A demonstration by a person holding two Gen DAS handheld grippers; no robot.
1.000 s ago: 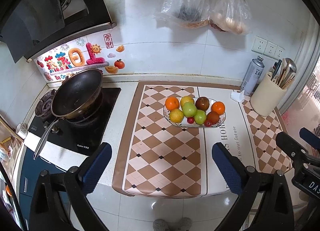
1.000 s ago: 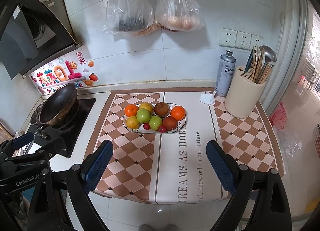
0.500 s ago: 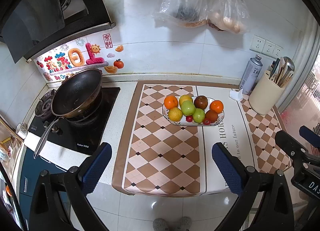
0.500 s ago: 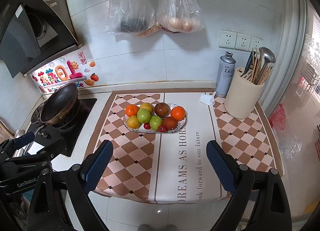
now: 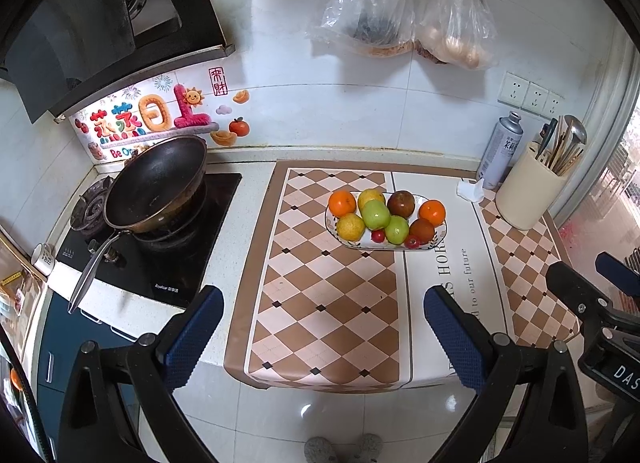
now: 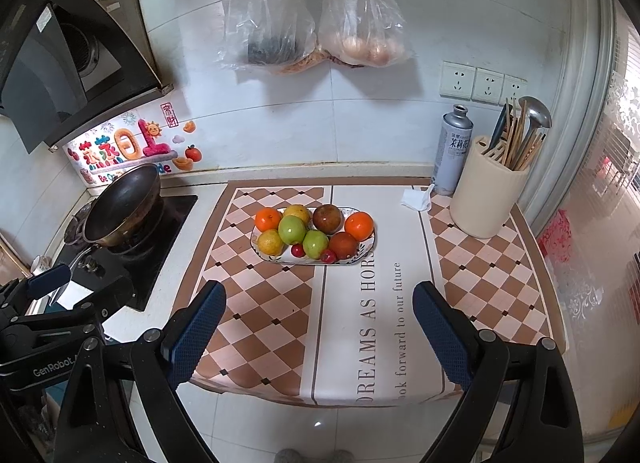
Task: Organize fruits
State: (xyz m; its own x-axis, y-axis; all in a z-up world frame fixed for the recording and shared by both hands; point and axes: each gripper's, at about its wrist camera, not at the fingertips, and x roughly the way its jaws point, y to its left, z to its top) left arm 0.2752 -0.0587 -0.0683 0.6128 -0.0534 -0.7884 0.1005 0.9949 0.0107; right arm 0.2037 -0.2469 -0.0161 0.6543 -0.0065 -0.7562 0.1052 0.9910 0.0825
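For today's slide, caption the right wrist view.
Open right gripper faces a plate of mixed fruit on a checked mat.

Bare mat (image 6: 280, 303) before plate (image 6: 360, 253) (holder (image 6: 488, 199) rightward)

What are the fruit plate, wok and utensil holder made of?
Fruit plate: likely glazed ceramic, white with a painted rim. Wok: dark metal, probably nonstick or seasoned steel, with a shiny steel handle. Utensil holder: matte cream, plastic or ceramic; can't tell which.

fruit plate (image 5: 438, 239) on mat (image 5: 320, 303), wok (image 5: 156, 183) left
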